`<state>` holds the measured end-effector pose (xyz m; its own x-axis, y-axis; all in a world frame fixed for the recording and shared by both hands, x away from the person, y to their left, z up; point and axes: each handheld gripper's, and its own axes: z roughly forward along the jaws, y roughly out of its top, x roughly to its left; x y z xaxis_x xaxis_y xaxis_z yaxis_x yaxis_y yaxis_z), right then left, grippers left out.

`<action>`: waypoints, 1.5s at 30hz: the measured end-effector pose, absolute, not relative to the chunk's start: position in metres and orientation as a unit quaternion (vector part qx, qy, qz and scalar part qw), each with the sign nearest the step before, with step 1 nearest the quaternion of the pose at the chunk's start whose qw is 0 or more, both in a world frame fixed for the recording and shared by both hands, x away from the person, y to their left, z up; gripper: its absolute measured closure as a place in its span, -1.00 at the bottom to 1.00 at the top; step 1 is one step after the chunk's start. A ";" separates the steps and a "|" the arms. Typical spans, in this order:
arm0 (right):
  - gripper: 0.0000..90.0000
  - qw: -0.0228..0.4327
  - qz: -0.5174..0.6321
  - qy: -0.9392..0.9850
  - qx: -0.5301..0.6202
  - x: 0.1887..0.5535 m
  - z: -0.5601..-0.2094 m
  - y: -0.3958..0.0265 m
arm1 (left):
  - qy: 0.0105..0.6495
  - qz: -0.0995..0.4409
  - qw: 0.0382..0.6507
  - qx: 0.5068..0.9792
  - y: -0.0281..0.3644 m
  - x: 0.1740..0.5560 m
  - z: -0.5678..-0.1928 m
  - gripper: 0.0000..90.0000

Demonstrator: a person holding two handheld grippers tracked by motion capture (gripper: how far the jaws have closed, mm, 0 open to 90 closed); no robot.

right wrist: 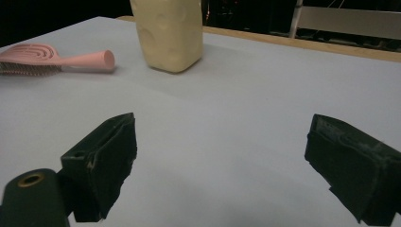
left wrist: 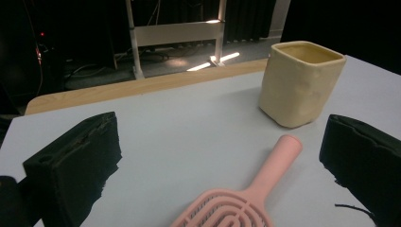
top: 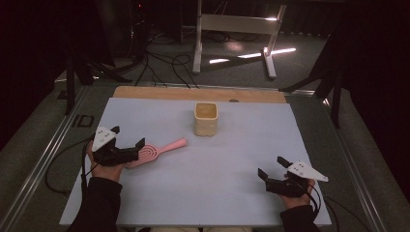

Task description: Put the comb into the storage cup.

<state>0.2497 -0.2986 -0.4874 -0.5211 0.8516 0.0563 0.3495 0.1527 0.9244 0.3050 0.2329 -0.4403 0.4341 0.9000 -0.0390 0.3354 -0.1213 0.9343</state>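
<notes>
A pink hairbrush [top: 155, 152] lies flat on the pale table cover, handle pointing toward a cream square cup [top: 206, 118] that stands upright at the middle back. My left gripper [top: 128, 137] is open just over the brush's head; in the left gripper view the brush [left wrist: 246, 198] lies between the two wide-apart jaws, untouched, with the cup [left wrist: 300, 82] beyond it. My right gripper [top: 272, 167] is open at the front right, nothing between its jaws. In the right gripper view the cup [right wrist: 168, 33] and the brush [right wrist: 52, 59] lie farther off.
The pale cover [top: 232, 159] spans a wooden table whose bare edge [top: 198, 93] runs along the back. Behind the table stand a white frame [top: 232, 29] and cables on the floor. Metal rails [top: 43, 159] flank the table.
</notes>
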 end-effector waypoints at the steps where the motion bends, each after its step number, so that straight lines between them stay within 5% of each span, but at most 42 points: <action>1: -0.79 0.252 0.498 0.716 0.419 0.250 -0.487 -0.299 | 0.447 0.288 0.489 0.691 0.232 0.306 -0.440 -0.99; 45: -0.79 0.246 0.499 0.716 0.422 0.251 -0.489 -0.301 | 0.480 0.211 0.476 0.706 0.191 0.368 -0.456 -0.86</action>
<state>0.2508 -0.3008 -0.4888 -0.5235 0.8493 0.0682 0.3587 0.1471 0.9218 0.3685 0.1911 -0.4559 0.4496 0.8789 -0.1591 0.4765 -0.0854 0.8750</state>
